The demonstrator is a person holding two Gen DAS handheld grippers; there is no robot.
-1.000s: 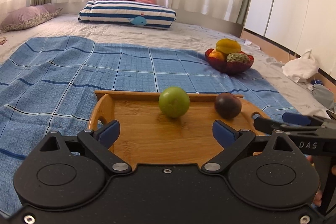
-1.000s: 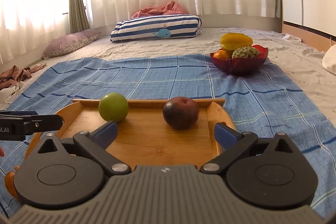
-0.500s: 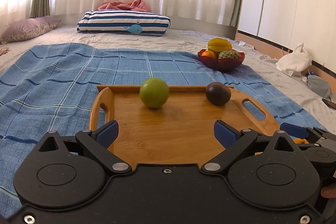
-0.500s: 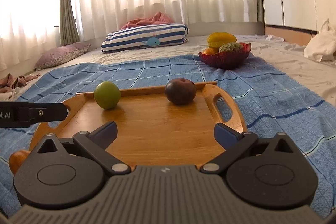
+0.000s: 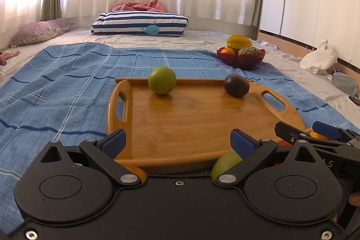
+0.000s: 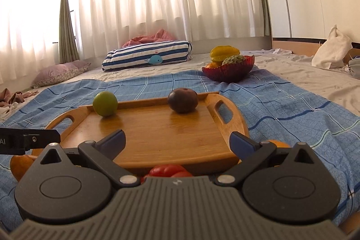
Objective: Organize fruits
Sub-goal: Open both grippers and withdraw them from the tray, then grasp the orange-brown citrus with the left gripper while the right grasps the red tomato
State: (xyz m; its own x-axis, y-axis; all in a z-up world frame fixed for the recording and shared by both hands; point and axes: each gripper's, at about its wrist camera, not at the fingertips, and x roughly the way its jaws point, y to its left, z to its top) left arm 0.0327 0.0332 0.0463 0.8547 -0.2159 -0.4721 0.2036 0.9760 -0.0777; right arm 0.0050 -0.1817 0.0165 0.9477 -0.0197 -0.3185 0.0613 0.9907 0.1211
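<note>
Tray (image 5: 198, 127) sits on the blue blanket (image 5: 56, 87), wooden, handles at both ends. On it: green fruit (image 5: 162, 80) at the far left edge, dark purple fruit (image 5: 236, 85) at the far right edge, well apart, rest of the board bare. Red bowl (image 5: 240, 57) with yellow, orange and a scaly green fruit is on the blanket beyond the tray, off to the right.

My left gripper (image 5: 177, 141) hangs low at the tray's near edge, fingers spread wide, nothing between them. My right gripper (image 6: 177, 141) likewise: released, empty, just behind the near rim. Loose fruit lies on the blanket right under both tools: a green one (image 5: 225, 164) by the left tool's right finger, a red one (image 6: 168, 170) dead centre under the right tool, orange ones at the left (image 6: 19, 164) and right (image 6: 277, 143) in the right wrist view. All are half hidden by the gripper bodies, so I can't tell their exact shapes.

My read: next step is picking up one of these near fruits and setting it on the tray. To do it well I tip the right tool down until the red fruit is fully in view, centre it between the fingers, close gently on the widest part so it doesn't squirt out. Lift clear of the rim before moving forward. I place it in the bare middle, away from the two round fruits, which would roll if nudged. I keep the left tool off to its side so the two don't collide.
</note>
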